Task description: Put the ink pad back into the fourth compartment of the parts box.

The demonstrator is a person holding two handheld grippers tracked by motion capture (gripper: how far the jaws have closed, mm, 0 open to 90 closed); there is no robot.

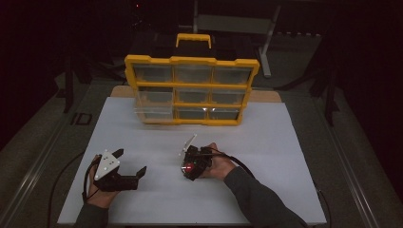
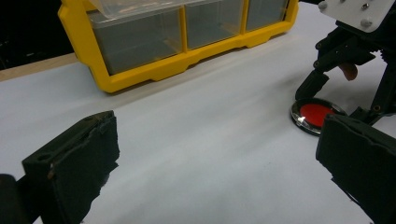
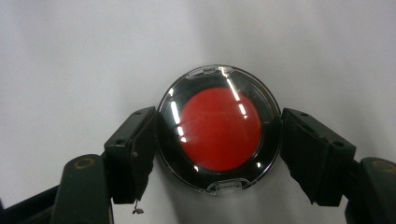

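Note:
A round clear-lidded case with a red centre (image 3: 219, 128) lies flat on the white table sheet (image 1: 275, 142). My right gripper (image 3: 219, 142) points down over it, one black pad against each side of its rim. In the high view that gripper (image 1: 191, 165) is held near the table's middle, with the case (image 1: 189, 167) glowing red under it. My left gripper (image 1: 130, 161) rests at the front left, open and empty, its jaws aimed at the case (image 2: 316, 115). The left gripper view shows its own jaws (image 2: 217, 158) wide apart.
A yellow drawer organiser (image 1: 192, 90) with clear drawers stands upright at the back of the sheet. Its lower-left drawer (image 1: 153, 114) sticks out a little. Dark floor and stands surround the table.

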